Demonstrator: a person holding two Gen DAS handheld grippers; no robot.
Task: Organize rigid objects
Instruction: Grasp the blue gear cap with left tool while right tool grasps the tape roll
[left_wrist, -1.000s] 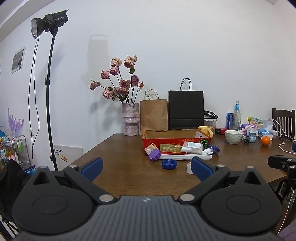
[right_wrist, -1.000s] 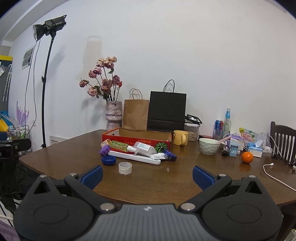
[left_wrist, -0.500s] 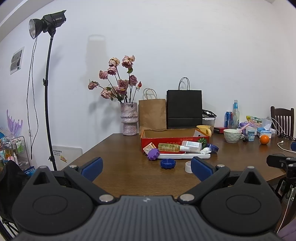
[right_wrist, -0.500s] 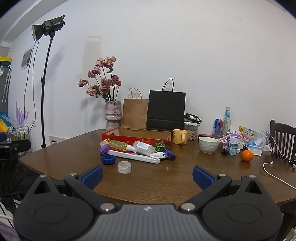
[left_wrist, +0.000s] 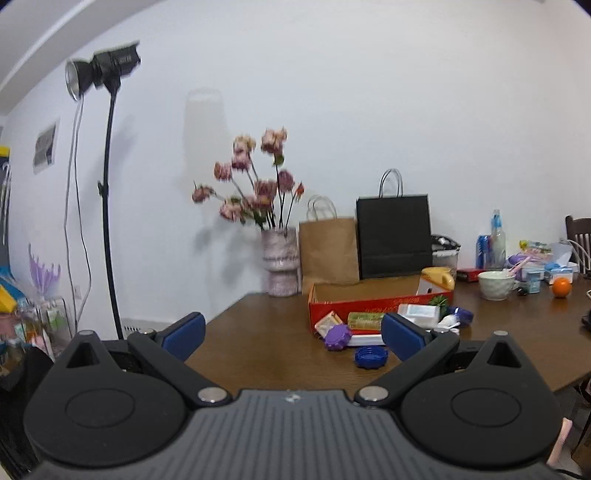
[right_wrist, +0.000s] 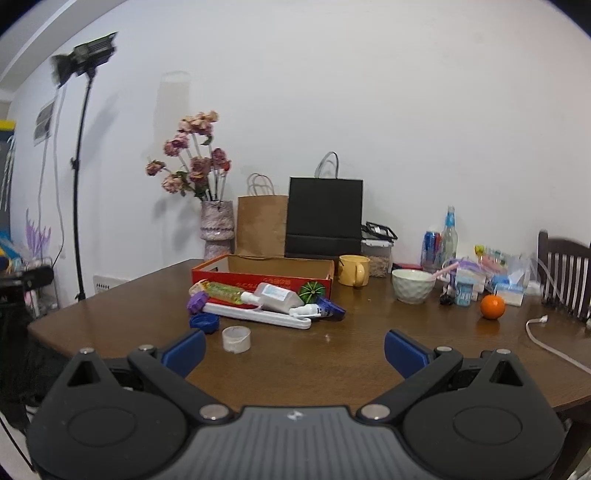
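A red cardboard box (right_wrist: 258, 278) stands open on the brown table (right_wrist: 332, 362). In front of it lie a yellow-green bottle (right_wrist: 223, 290), a white tube (right_wrist: 275, 295), a long white case (right_wrist: 258, 316), a purple cap (right_wrist: 197, 301), a blue lid (right_wrist: 204, 323), a white cup (right_wrist: 236, 339) and a green striped ball (right_wrist: 309, 291). My right gripper (right_wrist: 294, 350) hangs open above the table's near side, a short way before the pile. My left gripper (left_wrist: 291, 334) is open too, off the table's left edge, with the box (left_wrist: 369, 304), purple cap (left_wrist: 337, 336) and blue lid (left_wrist: 370, 357) ahead of it.
A vase of flowers (right_wrist: 216, 229), a brown bag (right_wrist: 261, 225) and a black bag (right_wrist: 324, 214) line the wall. A yellow mug (right_wrist: 354, 270), white bowl (right_wrist: 413, 290), orange (right_wrist: 492, 306), bottles and a white cable (right_wrist: 546, 341) lie right. A light stand (left_wrist: 105, 192) rises left; a chair (right_wrist: 565, 273) is right.
Both grippers have come closer to the table and its pile; the objects now look larger. The left view has swung a little rightward. Both stay open and hold nothing.
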